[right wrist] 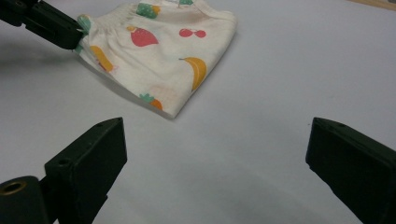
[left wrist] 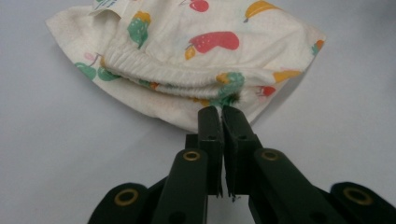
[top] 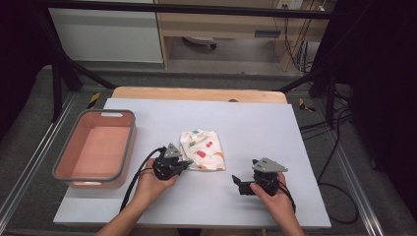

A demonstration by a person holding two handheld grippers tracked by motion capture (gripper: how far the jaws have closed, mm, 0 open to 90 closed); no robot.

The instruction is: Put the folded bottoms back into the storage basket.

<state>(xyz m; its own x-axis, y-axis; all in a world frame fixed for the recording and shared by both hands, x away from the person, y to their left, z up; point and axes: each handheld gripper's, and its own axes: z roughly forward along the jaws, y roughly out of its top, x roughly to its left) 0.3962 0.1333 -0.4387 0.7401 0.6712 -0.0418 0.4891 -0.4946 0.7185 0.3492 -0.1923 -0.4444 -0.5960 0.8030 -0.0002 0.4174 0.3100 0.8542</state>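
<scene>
The left gripper (left wrist: 220, 112) has its jaws pressed together on the near edge of the cloth (left wrist: 196, 51), pinching a small fold of it. The cloth lies folded on the white mat (top: 255, 123), just right of the pink bin (top: 129, 142). The right gripper (right wrist: 217, 154) has its jaws wide apart and holds nothing; it sits on the mat, well apart from the cloth, on the side away from the bin.

Garment's (left wrist: 196, 51) pinched edge perhaps hidden
</scene>
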